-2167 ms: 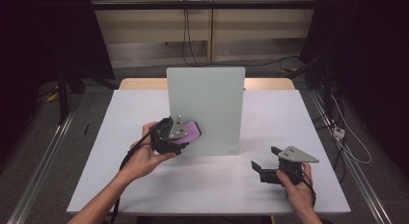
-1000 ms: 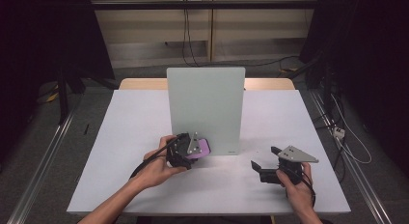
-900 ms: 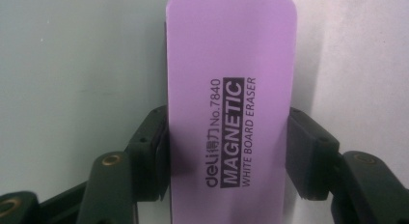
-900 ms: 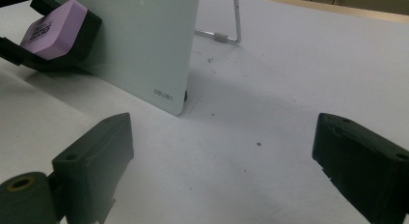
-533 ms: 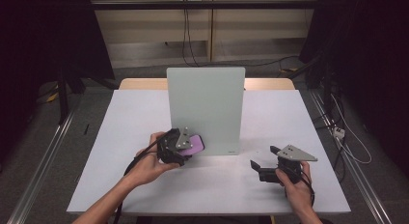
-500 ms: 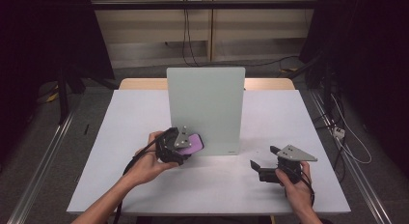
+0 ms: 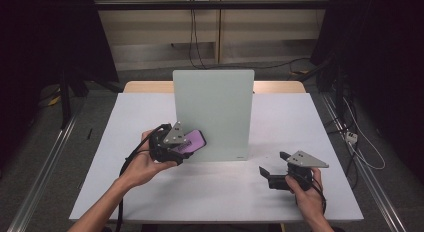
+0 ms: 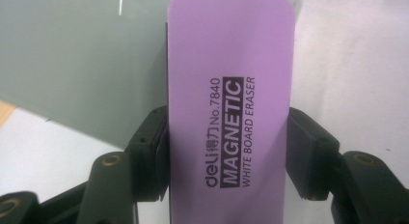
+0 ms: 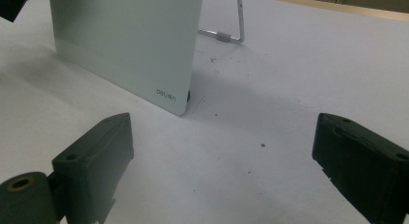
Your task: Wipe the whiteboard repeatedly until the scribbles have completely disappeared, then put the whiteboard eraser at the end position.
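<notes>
Gripping the purple eraser [image 8: 230, 108], your left tongs [image 7: 181, 144] hold it against the upright glass board's [image 7: 215, 107] lower left face. At four o'clock from the board, your right tongs [image 7: 274, 173] rest released on the white surface [image 7: 300, 117], with bare tabletop between them and the board's corner.

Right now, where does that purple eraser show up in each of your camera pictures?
High view: purple eraser left of centre, in the left gripper, by the glass board.
Left gripper view: eraser centre, clamped between both jaws.
Right gripper view: not in it.
Shared landmark: the glass board.
</notes>
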